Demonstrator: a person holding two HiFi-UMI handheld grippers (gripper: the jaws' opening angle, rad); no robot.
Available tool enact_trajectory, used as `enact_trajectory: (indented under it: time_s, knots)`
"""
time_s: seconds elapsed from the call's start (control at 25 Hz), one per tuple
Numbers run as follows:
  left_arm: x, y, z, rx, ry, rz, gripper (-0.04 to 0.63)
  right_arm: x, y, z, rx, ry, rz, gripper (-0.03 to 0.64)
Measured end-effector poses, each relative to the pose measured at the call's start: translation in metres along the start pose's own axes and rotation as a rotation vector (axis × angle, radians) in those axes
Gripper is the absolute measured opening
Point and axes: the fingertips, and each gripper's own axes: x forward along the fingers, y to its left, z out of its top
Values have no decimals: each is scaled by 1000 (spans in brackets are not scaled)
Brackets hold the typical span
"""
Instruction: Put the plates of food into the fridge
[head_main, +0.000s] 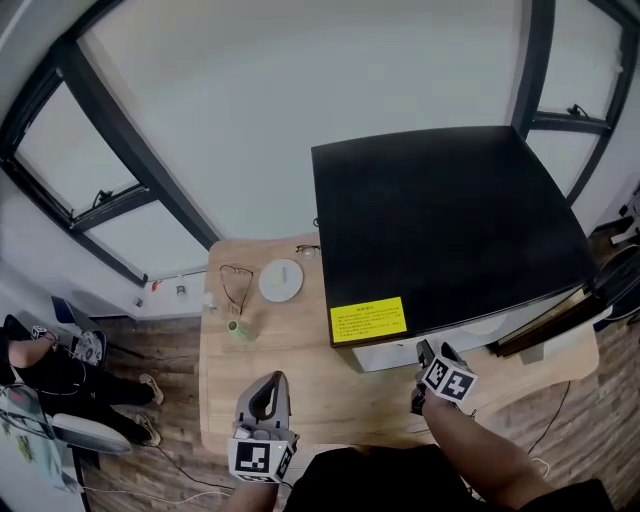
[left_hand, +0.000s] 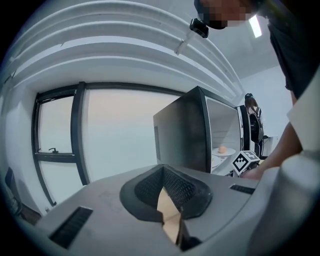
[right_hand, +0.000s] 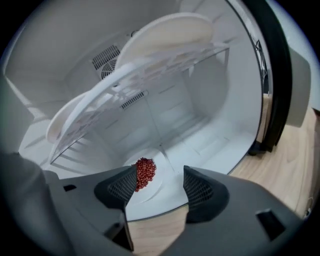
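Fingers (right_hand: 202, 187) of the right gripper (right_hand: 159, 192) stand wide apart, gripping nothing and framing the plate (right_hand: 159, 181) of berries (right_hand: 144, 171), which rests on the fridge (right_hand: 215, 125) floor under the shelf (right_hand: 150, 85) and looks delivered. The left gripper (head_main: 268, 392) waits over the bench (head_main: 340, 405), its fingers closed and empty, apparently not needed here.

Left claw (left_hand: 164, 175) pinched together; right claw (right_hand: 160, 177) gapes wide.

Head view is no help for the inside: the fridge (head_main: 450, 220) top hides it all. The little green thing (head_main: 238, 328) on the tabletop (head_main: 330, 400) is too small to tell. Right gripper view: one of the fingers (right_hand: 117, 187) covers part of the red food (right_hand: 145, 172), and the upper plates (right_hand: 165, 32) on the shelf (right_hand: 150, 75) only show their undersides.
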Motion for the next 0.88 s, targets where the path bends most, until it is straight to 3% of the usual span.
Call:
enact_trajectory:
  time_s: [0.12,0.2,0.32,0.44,0.6,0.88]
  knots:
    - [0,6,-3,-54,-10,-16,5,-28,11,2,-75,-51,43,288]
    - [1,7,-4,-77,-20,-36,5,-49,24,7,-193,-93,80,284]
    - [7,3,-4,-94,-46,-90,5,-74,32,20,-330,-168,71,221]
    - [5,0,-2,-100,-63,-139,5,-98,38,29,-353,-223,53,154]
    - [-2,0,-3,-99,-64,-174,5,-132,56,36,-421,-292,91,89]
    - [-9,-14,-3,-86,-63,-216,5,-185,77,44,-522,-356,147,54]
